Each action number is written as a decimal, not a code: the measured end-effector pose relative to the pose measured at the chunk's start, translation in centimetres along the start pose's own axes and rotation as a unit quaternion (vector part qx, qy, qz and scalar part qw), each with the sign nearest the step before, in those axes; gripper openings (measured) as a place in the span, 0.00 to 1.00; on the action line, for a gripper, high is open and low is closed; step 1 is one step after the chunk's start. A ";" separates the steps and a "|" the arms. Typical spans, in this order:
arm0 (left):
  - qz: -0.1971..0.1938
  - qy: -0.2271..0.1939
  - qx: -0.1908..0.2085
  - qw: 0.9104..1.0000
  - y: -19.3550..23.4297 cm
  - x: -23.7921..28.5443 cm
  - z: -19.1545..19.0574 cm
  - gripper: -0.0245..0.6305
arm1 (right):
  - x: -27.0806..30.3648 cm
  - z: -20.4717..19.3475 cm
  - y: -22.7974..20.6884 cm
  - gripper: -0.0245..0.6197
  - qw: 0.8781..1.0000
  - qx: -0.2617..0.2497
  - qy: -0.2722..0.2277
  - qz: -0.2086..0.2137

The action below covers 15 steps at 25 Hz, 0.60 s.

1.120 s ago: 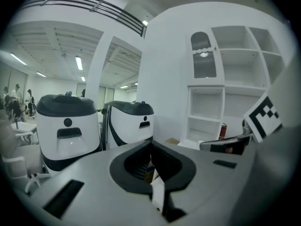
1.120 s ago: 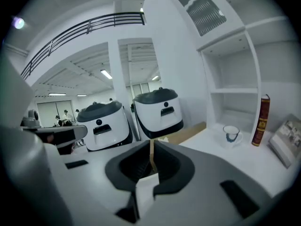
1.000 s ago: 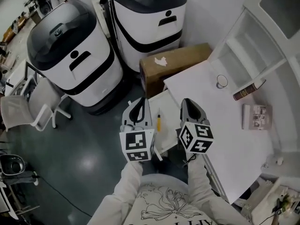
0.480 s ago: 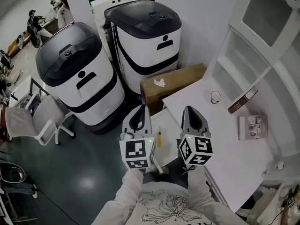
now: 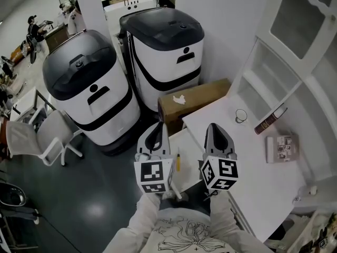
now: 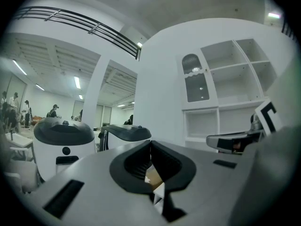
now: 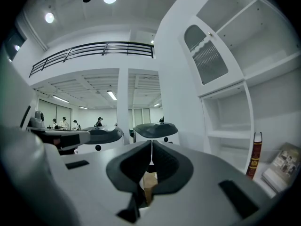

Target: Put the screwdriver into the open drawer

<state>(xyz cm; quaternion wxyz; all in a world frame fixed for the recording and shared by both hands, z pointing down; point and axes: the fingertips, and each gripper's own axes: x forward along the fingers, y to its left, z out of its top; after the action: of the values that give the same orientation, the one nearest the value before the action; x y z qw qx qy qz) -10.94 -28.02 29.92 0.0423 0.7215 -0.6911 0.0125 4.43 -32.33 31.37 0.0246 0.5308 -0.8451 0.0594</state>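
A big white machine with a dark grey lid [image 5: 87, 96] stands beside a second such machine [image 5: 166, 51]. A brown cardboard box [image 5: 197, 95] lies just beside the white tabletop [image 5: 247, 165], which bears a small clear glass [image 5: 241, 115], a slim dark red object [image 5: 270, 119] and a printed booklet [image 5: 281, 147].

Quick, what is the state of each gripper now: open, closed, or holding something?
Left gripper: closed, holding nothing.
Right gripper: closed, holding nothing.

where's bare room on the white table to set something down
The table is bare across its middle and near end, between the right tool and the booklet. Its far edge by the shelves is crowded: glass, brown tube, booklet.
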 end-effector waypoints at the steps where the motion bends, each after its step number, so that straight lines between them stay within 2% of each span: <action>1: 0.000 0.000 -0.001 1.000 0.0 0.0 0.0 0.05 | 0.0 0.1 0.0 0.05 1.000 0.000 -0.001 0.000; 15: 0.002 -0.003 -0.001 1.000 0.3 0.1 0.4 0.05 | 0.5 0.1 0.3 0.05 1.000 -0.005 0.001 0.001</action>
<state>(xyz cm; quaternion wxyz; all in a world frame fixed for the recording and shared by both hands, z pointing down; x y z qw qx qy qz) -11.27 -28.11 29.58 0.0409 0.7200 -0.6928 0.0093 3.98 -32.70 31.27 0.0281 0.5295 -0.8460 0.0554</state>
